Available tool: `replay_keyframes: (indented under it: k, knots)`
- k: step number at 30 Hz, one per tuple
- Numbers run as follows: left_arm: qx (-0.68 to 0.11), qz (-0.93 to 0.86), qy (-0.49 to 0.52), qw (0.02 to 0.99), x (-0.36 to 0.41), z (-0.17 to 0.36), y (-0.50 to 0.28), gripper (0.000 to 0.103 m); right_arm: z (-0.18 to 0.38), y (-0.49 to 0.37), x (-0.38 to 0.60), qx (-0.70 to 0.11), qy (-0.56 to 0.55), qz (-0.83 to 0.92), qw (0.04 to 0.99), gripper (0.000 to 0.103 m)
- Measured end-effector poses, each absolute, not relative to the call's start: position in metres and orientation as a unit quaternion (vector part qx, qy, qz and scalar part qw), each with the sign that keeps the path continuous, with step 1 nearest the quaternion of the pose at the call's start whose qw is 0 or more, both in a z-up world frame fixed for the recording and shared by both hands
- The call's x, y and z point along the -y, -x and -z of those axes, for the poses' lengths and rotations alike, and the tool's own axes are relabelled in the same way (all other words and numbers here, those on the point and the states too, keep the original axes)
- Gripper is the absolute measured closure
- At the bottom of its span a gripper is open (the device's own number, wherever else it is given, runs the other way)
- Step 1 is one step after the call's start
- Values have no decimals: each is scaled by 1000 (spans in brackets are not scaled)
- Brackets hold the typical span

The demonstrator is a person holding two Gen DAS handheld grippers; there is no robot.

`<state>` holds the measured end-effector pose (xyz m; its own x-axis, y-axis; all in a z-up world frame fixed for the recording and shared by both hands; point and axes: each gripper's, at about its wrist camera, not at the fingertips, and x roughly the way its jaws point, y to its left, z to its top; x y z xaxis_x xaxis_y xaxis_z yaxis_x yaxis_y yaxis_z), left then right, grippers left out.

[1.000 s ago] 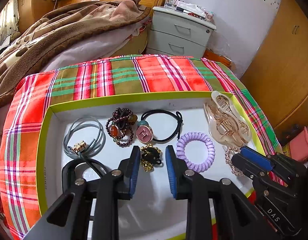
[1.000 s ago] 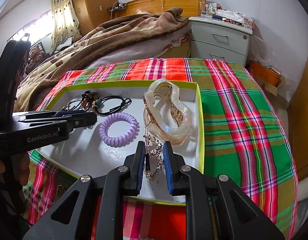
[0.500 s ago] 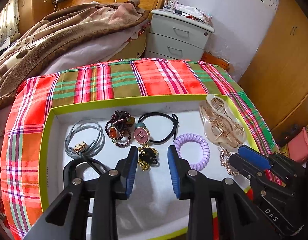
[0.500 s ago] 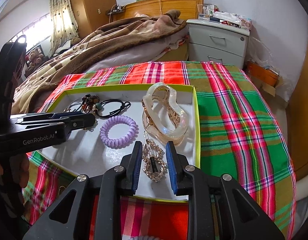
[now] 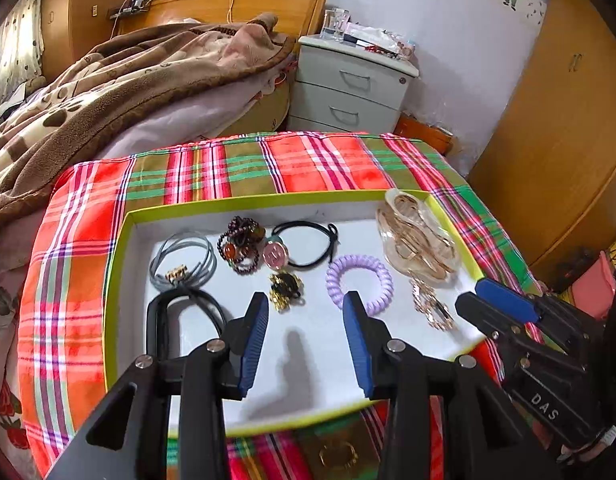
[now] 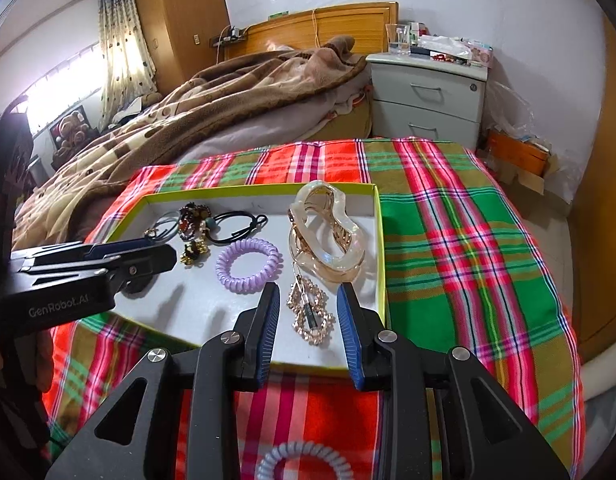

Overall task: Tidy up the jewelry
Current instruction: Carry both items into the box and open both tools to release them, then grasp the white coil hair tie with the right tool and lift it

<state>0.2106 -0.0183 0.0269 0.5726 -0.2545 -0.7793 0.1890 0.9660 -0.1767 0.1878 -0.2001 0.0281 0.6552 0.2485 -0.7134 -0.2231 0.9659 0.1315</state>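
gold earring lies free in the tray; both hand-held grippers just released, empty.

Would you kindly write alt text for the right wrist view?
The right gripper hovers open over a gold earring lying in a white tray on a plaid cloth, its fingers just opened. A purple coil hair tie and clear claw clip lie beyond.

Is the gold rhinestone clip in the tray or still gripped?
In the tray: gold rhinestone clip lies flat between the open right gripper's pads.
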Motion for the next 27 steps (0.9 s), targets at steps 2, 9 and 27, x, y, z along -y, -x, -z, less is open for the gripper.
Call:
replay_keyframes:
  k: [2,9,27]
  knots:
    - [-442,123,32,888,18,-29,-203,63,-31,-182,202,-392,-18,-133,910,72]
    - [-435,120,29,892,15,-36,-172,62,-34,-163,207,-388,-26,-133,912,72]
    - [-450,113,56,884,-10,-20,-109,62,-18,-115,233,-423,-4,-114,899,53]
